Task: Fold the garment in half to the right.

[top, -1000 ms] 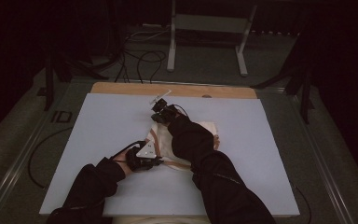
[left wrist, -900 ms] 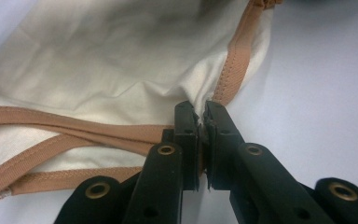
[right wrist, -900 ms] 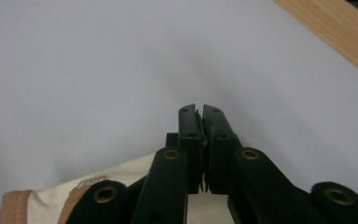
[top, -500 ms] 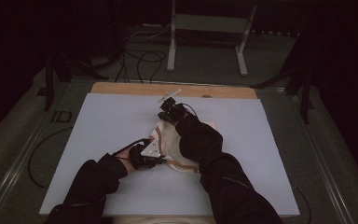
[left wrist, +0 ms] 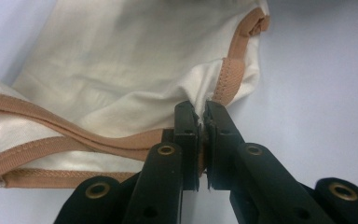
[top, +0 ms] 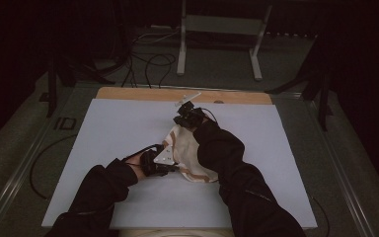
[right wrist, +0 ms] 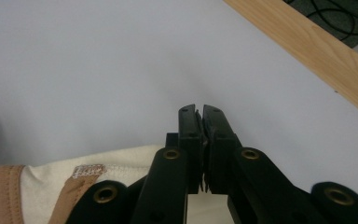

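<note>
Cream fabric with tan elastic trim, a small garment [top: 187, 153], lies crumpled near the middle of the pale table [top: 103, 138], and both tools have hold of it. At the left of the high view, the person's left forearm in a black sleeve [top: 98, 187] comes in from the bottom edge and angles up toward the centre, with the left hand wrapped around the left tool [top: 170, 167], whose grey three-cornered plate faces up and whose jaws point toward the near left edge of the cloth. In the left gripper view the left tool [left wrist: 201, 122] has its jaws pressed together on a fold of the garment [left wrist: 121, 70] right where a tan band meets the cream cloth, so the fabric fans out ahead and to the left of the tips while bare table shows to the right. Farther right in the high view, the right forearm reaches forward over the cloth, its sleeve covering part of it, and the right tool [top: 186, 118] sits at the garment's far edge, close to the wooden strip [top: 143, 94] along the table's far side. In the right gripper view the right tool [right wrist: 199, 114] is closed, pinching a thin bit of cloth, with the garment [right wrist: 74, 186] bunched below and left of the jaws.
</note>
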